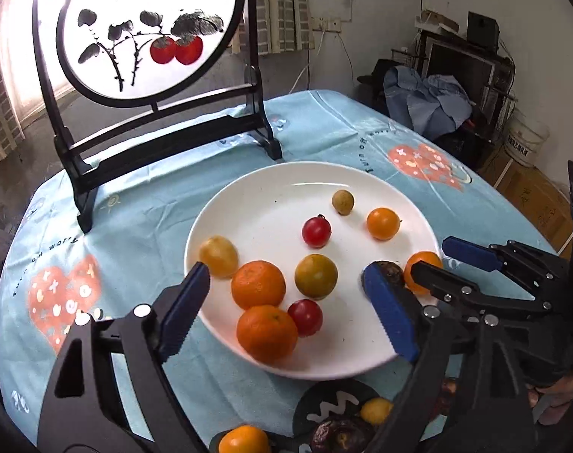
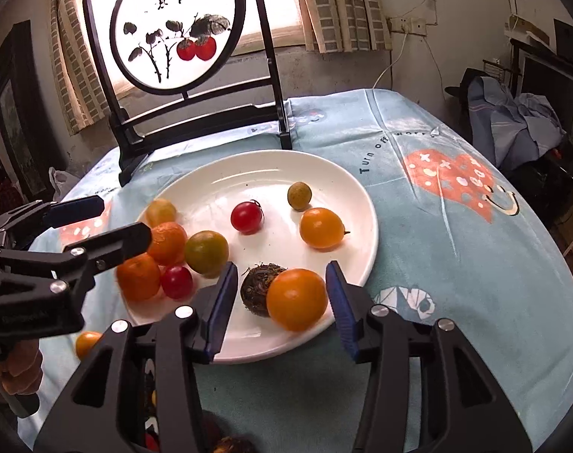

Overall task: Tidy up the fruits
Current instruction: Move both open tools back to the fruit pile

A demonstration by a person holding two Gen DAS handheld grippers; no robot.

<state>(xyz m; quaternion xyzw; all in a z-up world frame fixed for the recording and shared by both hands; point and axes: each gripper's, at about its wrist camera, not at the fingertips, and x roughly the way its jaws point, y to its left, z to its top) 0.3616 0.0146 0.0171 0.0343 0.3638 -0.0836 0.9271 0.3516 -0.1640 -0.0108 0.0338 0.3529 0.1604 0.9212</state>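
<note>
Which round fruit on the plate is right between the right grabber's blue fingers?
The big orange one at the white plate's near edge, touching a dark brown fruit. The right gripper is open around it; the other orange fruits sit farther off.

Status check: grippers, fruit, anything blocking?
Left gripper and right gripper open, empty. Right one flanks an orange on the plate. Brown fruit touching it.

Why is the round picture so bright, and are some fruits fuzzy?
Left wrist view: window light behind washes out the round screen. Right wrist view: the two tangerines by the left gripper are smeared, and the table edge bends from the fisheye lens.
</note>
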